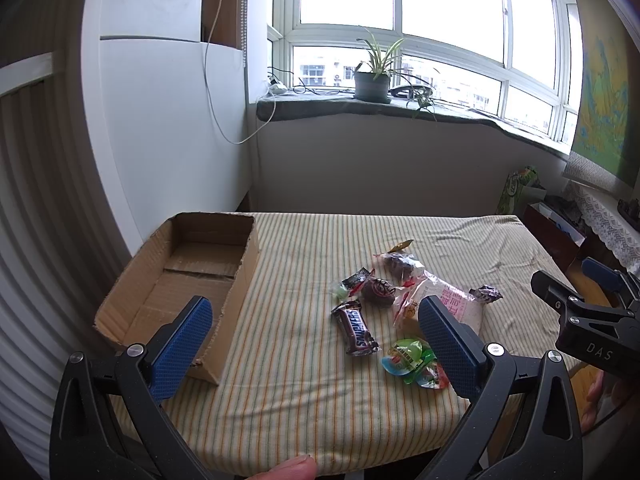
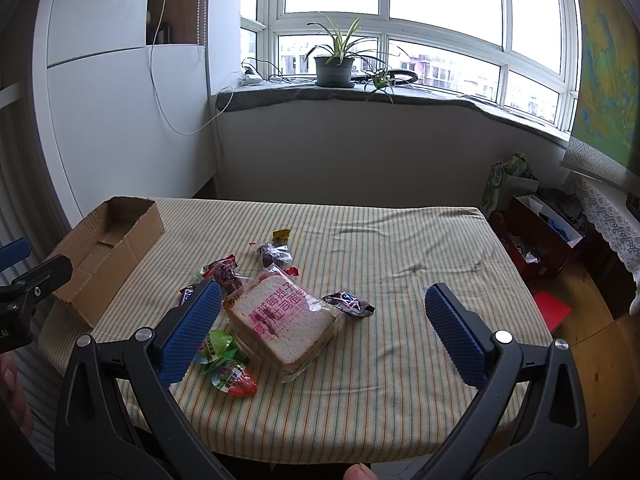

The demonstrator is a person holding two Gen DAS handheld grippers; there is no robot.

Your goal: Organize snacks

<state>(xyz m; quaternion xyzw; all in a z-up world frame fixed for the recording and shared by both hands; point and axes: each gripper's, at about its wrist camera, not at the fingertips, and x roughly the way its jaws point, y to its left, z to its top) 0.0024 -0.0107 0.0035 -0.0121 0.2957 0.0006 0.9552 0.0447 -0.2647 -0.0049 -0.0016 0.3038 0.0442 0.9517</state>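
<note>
Several wrapped snacks lie in a loose heap on the striped tablecloth: a Snickers bar (image 1: pixel 357 327), a packed bread sandwich (image 2: pixel 282 321), green and red jelly cups (image 2: pixel 226 364), a small dark candy (image 2: pixel 349 303) and dark round cakes (image 1: pixel 378 290). An empty open cardboard box (image 1: pixel 192 280) sits at the table's left; it also shows in the right wrist view (image 2: pixel 108 252). My left gripper (image 1: pixel 316 344) is open, held above the near edge between box and snacks. My right gripper (image 2: pixel 324 332) is open above the sandwich area, holding nothing.
The table (image 2: pixel 400 248) stands by a white cabinet (image 1: pixel 168 120) on the left and a windowsill with a potted plant (image 1: pixel 374 80) behind. Boxes and bags (image 2: pixel 536 236) sit on the floor to the right.
</note>
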